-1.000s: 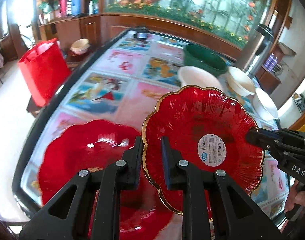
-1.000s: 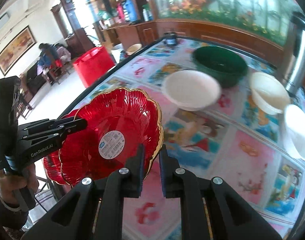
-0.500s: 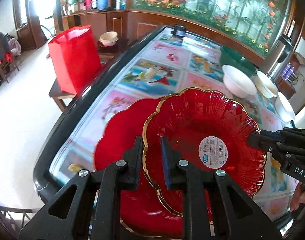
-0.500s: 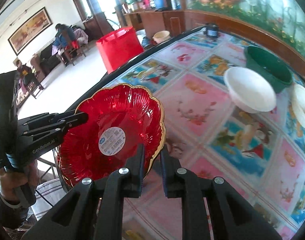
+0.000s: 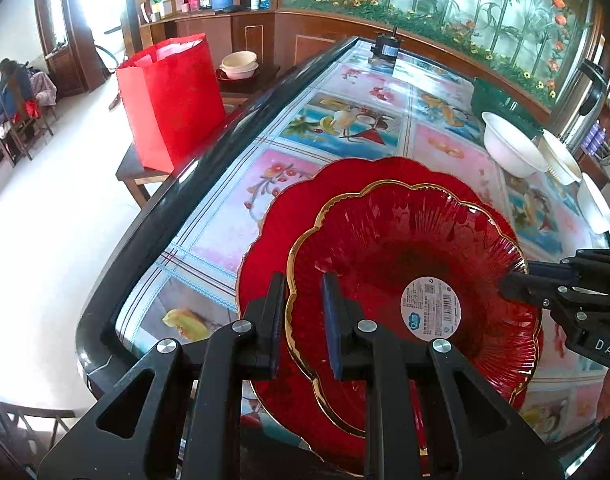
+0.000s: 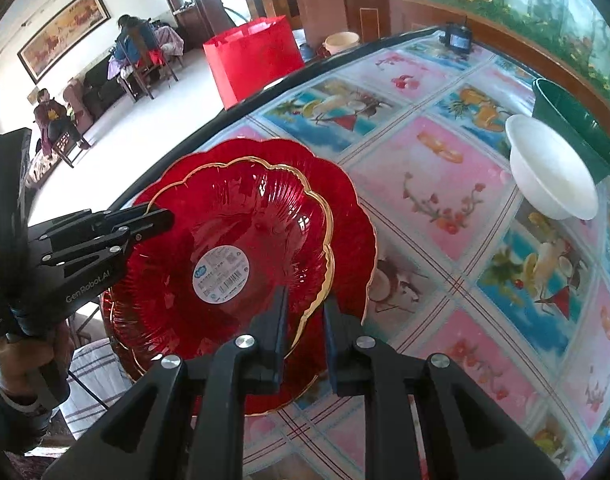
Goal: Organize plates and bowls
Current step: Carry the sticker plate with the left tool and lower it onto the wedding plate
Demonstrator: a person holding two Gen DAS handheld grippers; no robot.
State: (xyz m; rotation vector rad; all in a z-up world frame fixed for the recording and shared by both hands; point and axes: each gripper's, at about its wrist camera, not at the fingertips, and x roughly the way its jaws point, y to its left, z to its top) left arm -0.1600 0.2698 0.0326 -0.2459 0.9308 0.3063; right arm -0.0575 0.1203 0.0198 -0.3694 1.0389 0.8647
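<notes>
Both of your hands have carried the gold-rimmed red plate (image 5: 405,240) across and down since a second ago, so it now sits over the larger red plate (image 5: 281,216) lying near the table's (image 5: 225,216) dark curved edge, rather than beside it. Whether the two plates already touch, you cannot tell from these views.

Your left tool (image 5: 303,316) is clamped on the gold rim at one side, one pad under the plate and one inside it. Your right tool (image 6: 305,320) pinches the opposite rim the same way; its jaws are nearly closed on that thin edge. The plate is face up, with a round white barcode sticker (image 5: 431,306) at its centre.

Further along the fruit-patterned tablecloth a white bowl (image 6: 553,168) stands just beside a dark green basin (image 6: 573,124), and more white bowls (image 5: 561,160) stand along the far right edge in the left wrist view. A red bag (image 5: 173,96) stands on a low stool beside the table.
</notes>
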